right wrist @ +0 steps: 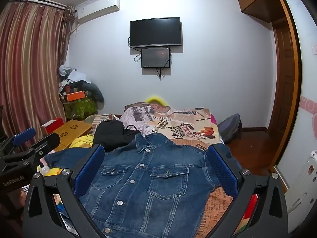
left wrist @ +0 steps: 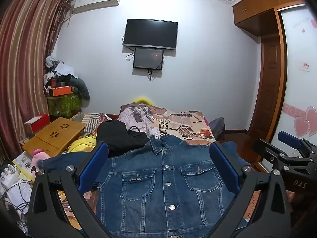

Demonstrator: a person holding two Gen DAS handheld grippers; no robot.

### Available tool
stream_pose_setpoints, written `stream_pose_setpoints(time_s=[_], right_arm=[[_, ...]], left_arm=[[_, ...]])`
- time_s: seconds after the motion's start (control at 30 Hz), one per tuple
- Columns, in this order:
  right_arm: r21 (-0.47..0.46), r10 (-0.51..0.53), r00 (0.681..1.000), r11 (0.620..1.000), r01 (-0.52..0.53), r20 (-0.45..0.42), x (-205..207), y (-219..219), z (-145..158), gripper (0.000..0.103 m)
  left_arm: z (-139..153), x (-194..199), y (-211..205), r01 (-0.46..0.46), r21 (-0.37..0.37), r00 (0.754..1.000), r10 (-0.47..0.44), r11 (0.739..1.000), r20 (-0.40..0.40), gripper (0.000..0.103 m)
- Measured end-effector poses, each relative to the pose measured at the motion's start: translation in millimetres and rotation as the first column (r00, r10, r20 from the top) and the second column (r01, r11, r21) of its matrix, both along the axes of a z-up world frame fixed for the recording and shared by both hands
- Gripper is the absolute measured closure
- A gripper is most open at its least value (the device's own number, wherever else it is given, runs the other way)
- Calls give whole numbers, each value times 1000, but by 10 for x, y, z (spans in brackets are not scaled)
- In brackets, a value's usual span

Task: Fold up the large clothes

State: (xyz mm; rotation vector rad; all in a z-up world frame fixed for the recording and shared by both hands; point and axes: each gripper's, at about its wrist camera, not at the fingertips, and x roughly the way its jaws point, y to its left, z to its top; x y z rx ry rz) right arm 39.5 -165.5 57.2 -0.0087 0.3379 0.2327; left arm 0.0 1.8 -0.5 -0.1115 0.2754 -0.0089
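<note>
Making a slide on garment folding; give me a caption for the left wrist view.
Open left gripper hovers over a buttoned denim jacket spread flat on the bed.

The bed [left wrist: 178, 123] with newspaper-print cover carries a buttoned denim jacket [left wrist: 164, 182]; a black garment [left wrist: 118, 136] lies at its eleven o'clock

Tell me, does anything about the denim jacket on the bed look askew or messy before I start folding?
Mostly tidy: the denim jacket lies face up and buttoned on the patterned bedspread. Two oddities: its collar end overlaps a black garment, and one sleeve trails off sideways toward the bed's cluttered edge rather than lying flat alongside.
</note>
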Motion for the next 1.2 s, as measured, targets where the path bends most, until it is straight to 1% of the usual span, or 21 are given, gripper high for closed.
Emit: stream_pose_setpoints(time_s=[0.13,0.17,0.23,0.33,0.37,0.63,0.67,0.97,1.2], right_arm=[[0,-1,1000,1000,1,-2,1,5,-4,0],[0,-1,1000,1000,1,-4,4,4,-5,0],[2,-2,1000,1000,2,-7,7,-2,-5,0],[-7,-1,1000,1000,1,-5,6,49,10,0],[-10,-1,1000,1000,1,-4,1,75,-36,0],[-22,3,1000,1000,-3,-12,29,70,-33,0],[-21,4,1000,1000,-4,-12,31,69,-33,0],[-22,4,1000,1000,-4,-15,32,85,-43,0],[-25,5,1000,1000,-5,-18,40,93,-54,0]], left_arm=[[0,-17,34,23,-22,1000,-24,999,-14,0],[-8,16,84,-31,-15,999,30,999,-9,0],[-9,7,113,-36,-18,999,36,999,-2,0],[-35,24,41,-46,6,999,46,999,3,0],[-40,26,35,-45,7,999,45,999,3,0],[-72,47,9,-40,9,999,41,999,-6,0],[-32,53,43,-40,5,999,40,999,-6,0],[-48,102,46,-42,6,999,42,999,-17,0],[-12,60,24,-39,15,999,39,999,-11,0]])
